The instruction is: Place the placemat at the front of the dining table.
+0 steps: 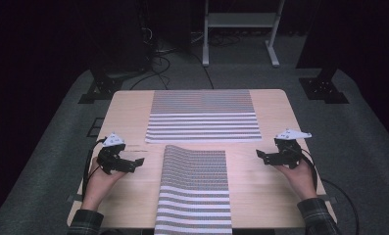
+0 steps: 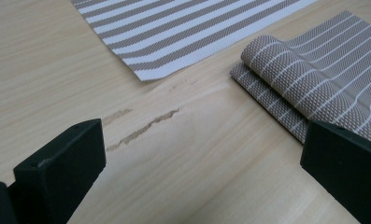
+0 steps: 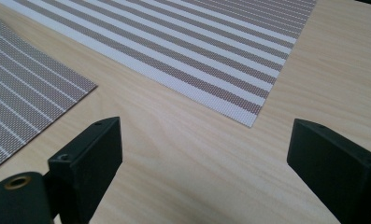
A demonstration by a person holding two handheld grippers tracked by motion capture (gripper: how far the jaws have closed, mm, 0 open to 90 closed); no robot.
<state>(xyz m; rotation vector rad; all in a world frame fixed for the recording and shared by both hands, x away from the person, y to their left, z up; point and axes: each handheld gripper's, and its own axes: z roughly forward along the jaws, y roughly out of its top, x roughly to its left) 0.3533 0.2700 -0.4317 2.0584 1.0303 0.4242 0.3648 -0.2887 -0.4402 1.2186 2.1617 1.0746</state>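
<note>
Near placemat (image 1: 194,188) runs off the table's (image 1: 128,112) front edge.

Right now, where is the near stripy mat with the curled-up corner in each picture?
High view: near mat, bottom middle, between both grippers.
Left gripper view: right side, its corner curled up.
Right gripper view: left edge, lying flat.
Shared landmark: the far striped mat.

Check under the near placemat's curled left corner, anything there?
The near placemat has its corner folded over onto itself: a second layer of the same mat lies beneath, on the table. Inside the fold is hidden. The left tool is open beside it.
</note>
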